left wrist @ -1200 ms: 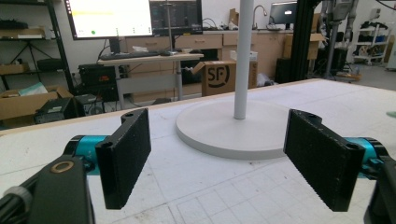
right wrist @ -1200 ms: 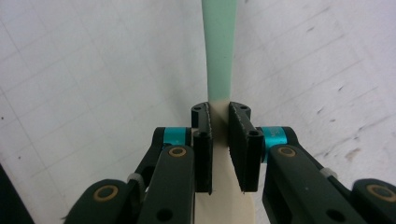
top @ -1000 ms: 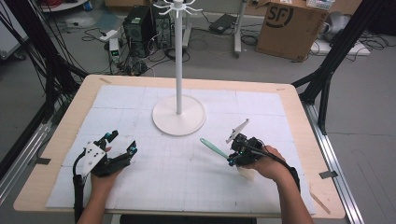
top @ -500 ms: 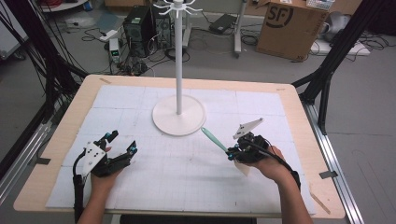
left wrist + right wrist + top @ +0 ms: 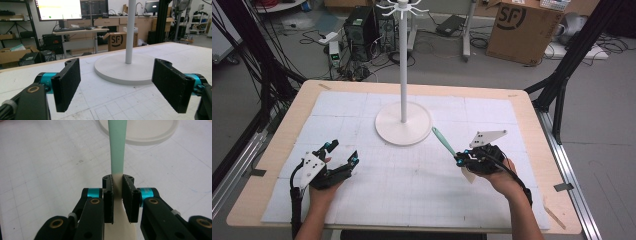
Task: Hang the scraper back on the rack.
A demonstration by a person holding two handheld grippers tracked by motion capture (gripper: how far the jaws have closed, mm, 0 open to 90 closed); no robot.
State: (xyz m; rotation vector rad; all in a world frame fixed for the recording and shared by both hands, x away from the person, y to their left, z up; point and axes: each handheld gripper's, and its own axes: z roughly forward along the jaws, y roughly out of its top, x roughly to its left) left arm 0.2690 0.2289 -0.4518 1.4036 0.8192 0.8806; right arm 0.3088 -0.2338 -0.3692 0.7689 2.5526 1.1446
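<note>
Here the spatula [image 5: 447, 146], with a mint-green handle and a cream blade, sits right of centre in the high view, its handle slanting up-left toward the white round base [image 5: 403, 123] of the stand. The right gripper [image 5: 460, 161] clamps it between narrow jaws where handle meets blade. At lower left of that view, the left gripper [image 5: 343, 153] rests on the white gridded mat [image 5: 412, 190] with its jaws spread wide and nothing between them.

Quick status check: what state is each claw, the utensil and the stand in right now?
Left claw: open, nothing between the pads, low over the mat.
Right claw: shut on the utensil.
Utensil: held, green handle pointing toward the stand.
Stand: upright on the mat, untouched.
</note>
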